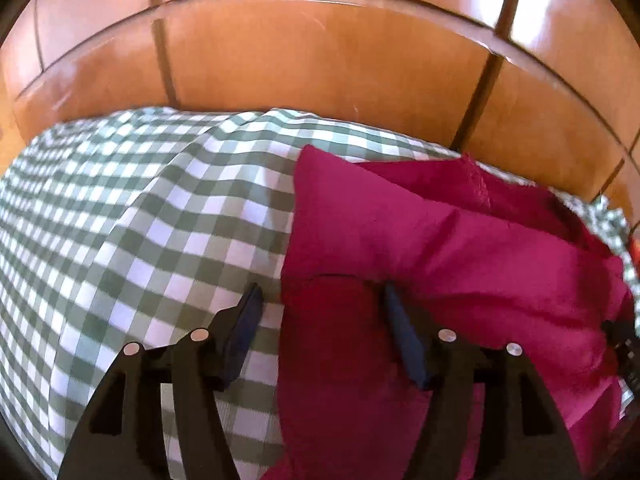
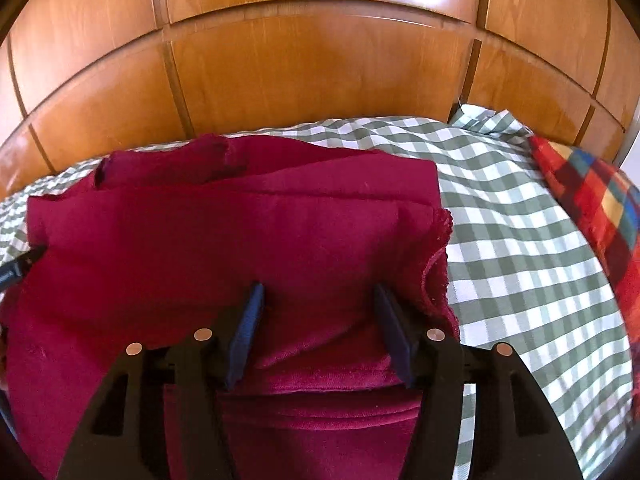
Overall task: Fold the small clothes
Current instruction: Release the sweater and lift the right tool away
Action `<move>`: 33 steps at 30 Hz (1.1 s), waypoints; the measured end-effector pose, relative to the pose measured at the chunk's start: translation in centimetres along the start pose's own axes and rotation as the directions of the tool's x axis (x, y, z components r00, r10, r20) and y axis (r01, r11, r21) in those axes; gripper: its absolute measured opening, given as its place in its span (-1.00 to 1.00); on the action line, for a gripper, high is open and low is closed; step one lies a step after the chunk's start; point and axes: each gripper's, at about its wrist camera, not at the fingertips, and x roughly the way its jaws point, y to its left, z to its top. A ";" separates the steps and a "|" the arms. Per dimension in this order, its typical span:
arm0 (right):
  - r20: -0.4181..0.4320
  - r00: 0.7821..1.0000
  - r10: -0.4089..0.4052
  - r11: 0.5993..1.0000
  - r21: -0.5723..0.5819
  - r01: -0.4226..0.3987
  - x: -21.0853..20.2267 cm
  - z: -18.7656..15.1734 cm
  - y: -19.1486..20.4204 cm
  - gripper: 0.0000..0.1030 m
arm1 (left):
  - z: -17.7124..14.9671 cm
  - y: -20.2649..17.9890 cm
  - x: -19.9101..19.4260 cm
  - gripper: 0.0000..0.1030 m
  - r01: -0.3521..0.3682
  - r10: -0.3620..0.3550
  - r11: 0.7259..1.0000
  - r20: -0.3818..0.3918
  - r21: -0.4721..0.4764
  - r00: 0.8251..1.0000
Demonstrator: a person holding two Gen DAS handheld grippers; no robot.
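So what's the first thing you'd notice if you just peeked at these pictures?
The big magenta garment, lying partly folded on the green-and-white checked bedsheet, jumps out first. Both claws hover open over it: the left claw at its left edge, the right claw over its right half. Behind stands a shiny wooden headboard, and a bright plaid blanket sits at far right.

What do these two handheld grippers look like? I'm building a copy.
Both match: the left gripper and right gripper each have two black plastic arms with cut-out slots and round silver pins, ending in flat dark blue fingers. No cables, markings, hands or sleeves show.
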 end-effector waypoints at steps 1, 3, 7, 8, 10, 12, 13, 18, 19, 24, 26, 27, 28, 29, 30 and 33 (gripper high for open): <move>0.003 1.000 -0.014 1.000 -0.005 0.014 -0.5 0.0 0.2 0.13 | 0.0 0.0 -0.6 0.20 -0.003 0.003 1.000 0.005 -0.008 1.000; 0.041 0.998 -0.046 0.999 -0.007 0.046 -2.3 -0.2 0.8 0.39 | -0.4 -0.1 -2.3 0.18 -0.011 0.011 1.000 0.036 0.002 0.999; 0.106 0.993 -0.061 0.998 0.018 0.059 -6.0 -0.7 1.5 0.44 | -2.9 0.4 -6.1 0.18 0.007 -0.007 1.000 0.077 0.001 0.997; 0.118 0.992 -0.056 0.998 0.026 0.053 -6.9 -0.9 1.7 0.55 | -3.6 0.5 -6.8 0.18 0.017 -0.017 1.000 0.082 -0.003 0.997; 0.152 0.987 -0.046 0.999 0.032 0.041 -9.2 -1.7 2.6 0.60 | -5.3 0.8 -8.3 0.19 0.030 -0.030 1.000 0.084 0.000 0.996; 0.174 0.984 -0.030 0.999 0.030 0.025 -11.1 -2.4 3.4 0.61 | -7.3 1.1 -9.8 0.19 0.025 -0.025 1.000 0.085 0.008 0.996; 0.184 0.983 -0.017 0.999 0.030 0.012 -12.0 -2.8 3.9 0.61 | -8.0 1.3 -10.1 0.19 0.026 -0.026 1.000 0.082 0.008 0.996; 0.234 0.971 0.052 0.998 0.027 -0.060 -16.3 -4.4 5.6 0.66 | -11.3 2.3 -12.6 0.20 0.027 -0.027 1.000 0.070 0.008 0.997; 0.240 0.968 0.066 0.997 0.026 -0.075 -17.0 -4.7 5.8 0.66 | -11.7 2.5 -12.9 0.21 0.028 -0.028 1.000 0.065 0.006 0.997; 0.257 0.959 0.118 0.992 0.011 -0.125 -19.7 -5.9 7.1 0.71 | -13.5 3.8 -14.2 0.21 0.011 -0.011 1.000 0.050 0.002 0.999; 0.270 0.953 0.134 0.990 -0.003 -0.139 -20.4 -6.4 7.5 0.71 | -14.2 4.0 -14.7 0.21 0.008 -0.008 1.000 0.048 -0.005 0.999; 0.270 0.952 0.142 0.989 -0.008 -0.146 -20.7 -6.7 7.7 0.71 | -14.5 4.2 -15.1 0.21 0.004 -0.004 1.000 0.050 -0.004 0.999; 0.267 0.952 0.153 0.988 -0.008 -0.156 -20.9 -6.9 7.8 0.71 | -14.7 4.3 -15.2 0.21 0.004 -0.004 1.000 0.051 -0.003 0.999; 0.265 0.950 0.162 0.986 -0.007 -0.166 -21.1 -7.0 7.8 0.71 | -14.8 4.4 -15.5 0.21 0.005 -0.005 1.000 0.053 -0.002 0.999; 0.266 0.950 0.165 0.985 -0.005 -0.170 -21.4 -7.1 7.9 0.71 | -15.0 4.5 -15.7 0.21 0.004 -0.004 1.000 0.055 -0.001 0.998; 0.270 0.946 0.178 0.983 -0.015 -0.180 -22.2 -7.6 8.2 0.71 | -15.5 4.6 -16.3 0.22 0.000 0.000 1.000 0.060 0.002 0.998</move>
